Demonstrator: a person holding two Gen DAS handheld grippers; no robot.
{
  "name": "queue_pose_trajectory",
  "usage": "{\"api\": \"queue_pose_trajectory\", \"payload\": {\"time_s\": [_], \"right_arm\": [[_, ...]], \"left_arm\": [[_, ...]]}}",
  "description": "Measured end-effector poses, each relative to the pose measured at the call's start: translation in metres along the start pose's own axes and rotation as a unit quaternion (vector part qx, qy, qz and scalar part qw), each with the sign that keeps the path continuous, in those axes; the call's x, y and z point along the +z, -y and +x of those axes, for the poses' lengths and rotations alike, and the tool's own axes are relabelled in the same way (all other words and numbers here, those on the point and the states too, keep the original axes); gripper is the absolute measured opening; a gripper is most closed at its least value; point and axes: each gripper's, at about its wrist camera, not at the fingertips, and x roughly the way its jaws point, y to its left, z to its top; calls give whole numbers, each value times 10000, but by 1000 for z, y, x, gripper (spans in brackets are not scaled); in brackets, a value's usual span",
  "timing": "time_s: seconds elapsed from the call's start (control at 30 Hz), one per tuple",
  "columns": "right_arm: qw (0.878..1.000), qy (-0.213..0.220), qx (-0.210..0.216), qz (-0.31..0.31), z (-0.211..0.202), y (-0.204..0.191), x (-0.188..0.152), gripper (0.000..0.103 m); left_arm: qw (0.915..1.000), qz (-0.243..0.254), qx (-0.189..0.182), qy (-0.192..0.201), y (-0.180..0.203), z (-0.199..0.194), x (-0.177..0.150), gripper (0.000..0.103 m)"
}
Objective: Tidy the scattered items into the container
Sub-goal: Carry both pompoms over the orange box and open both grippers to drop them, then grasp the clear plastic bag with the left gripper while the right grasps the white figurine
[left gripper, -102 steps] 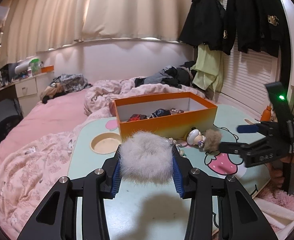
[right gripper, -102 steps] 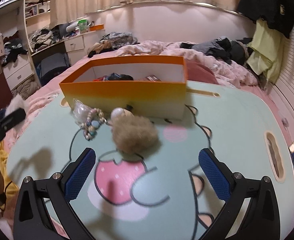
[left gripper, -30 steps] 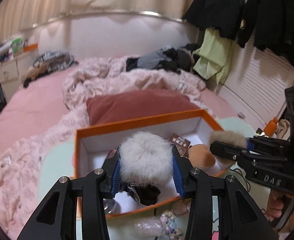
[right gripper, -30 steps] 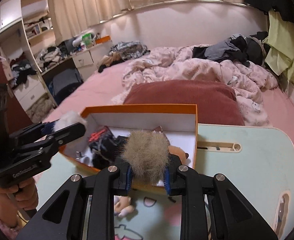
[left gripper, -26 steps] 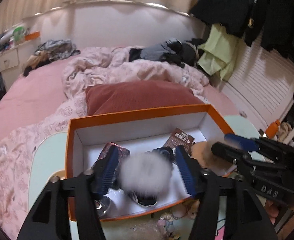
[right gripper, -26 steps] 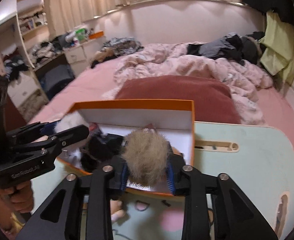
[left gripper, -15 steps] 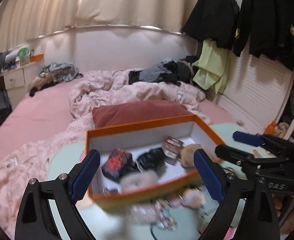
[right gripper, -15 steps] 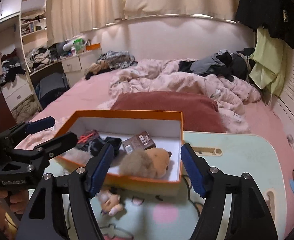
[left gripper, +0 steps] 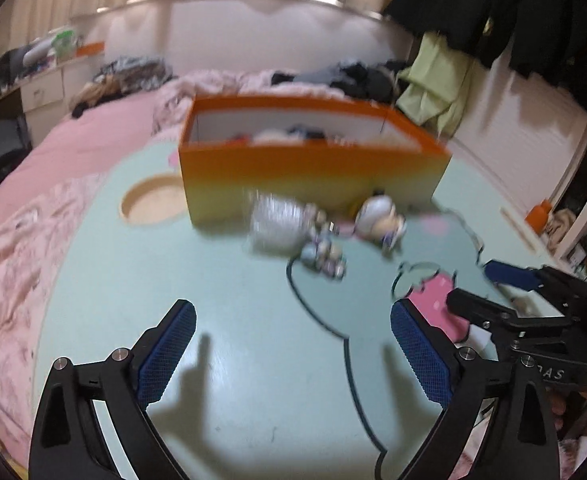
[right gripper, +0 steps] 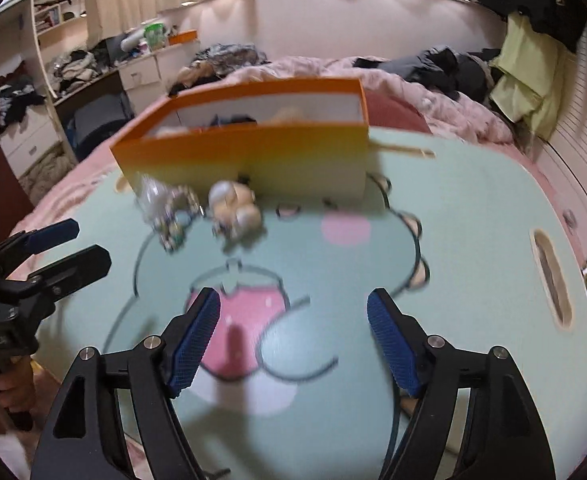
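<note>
Orange box (left gripper: 313,168) on the worktop (left gripper: 221,312) already holds several items; a small doll (right gripper: 233,204) and a beaded trinket (right gripper: 165,208) lie just before the box's front wall, unpacked. Left gripper (left gripper: 293,344) and right gripper (right gripper: 293,340) hover released, empty.

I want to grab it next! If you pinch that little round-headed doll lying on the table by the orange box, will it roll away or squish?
The small round-headed doll may well roll, since its head looks rounded and it lies loose on the smooth mint-green table. It looks light for its size, so a nudge would probably shift it. The frames are too blurred to tell hard from squishy.
</note>
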Motion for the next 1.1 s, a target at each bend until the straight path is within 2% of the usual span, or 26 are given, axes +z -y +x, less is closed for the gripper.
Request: {"api": "queue_pose_trajectory", "payload": {"time_s": [0.03,0.1,0.13,0.17,0.23,0.93,0.97,1.03,1.07,1.1], "right_arm": [[9999,41,-129,-31,0,-1,-3,77],[9988,98,-457,-118,1,-5,-9,86],[9987,127,-477,-103,1,-4,-11,91],[9988,108,-468,-98,1,-3,-10,98],[9985,69,-537,-44,3,1,-9,103],[9985,113,-530,-50,4,3,-10,103],[9985,113,-530,-48,4,3,-10,103],[9985,113,-525,-43,4,3,-10,103],[9986,114,-522,-41,4,3,-10,103],[9986,116,-515,-41,3,3,-10,103]], "left_arm": [[9999,39,14,-92,3,5,-4,99],[9987,379,312,-122,14,12,-10,102],[9980,507,354,-139,19,13,-12,102],[9979,562,292,-129,22,12,-13,102],[9979,582,269,-123,24,11,-16,103],[9985,540,107,-16,21,9,-15,102],[9989,478,5,21,19,7,-14,101],[9986,298,-435,50,9,2,-9,87],[9980,205,-589,32,4,0,-4,83],[9981,117,-599,36,-1,-2,2,78]]}}
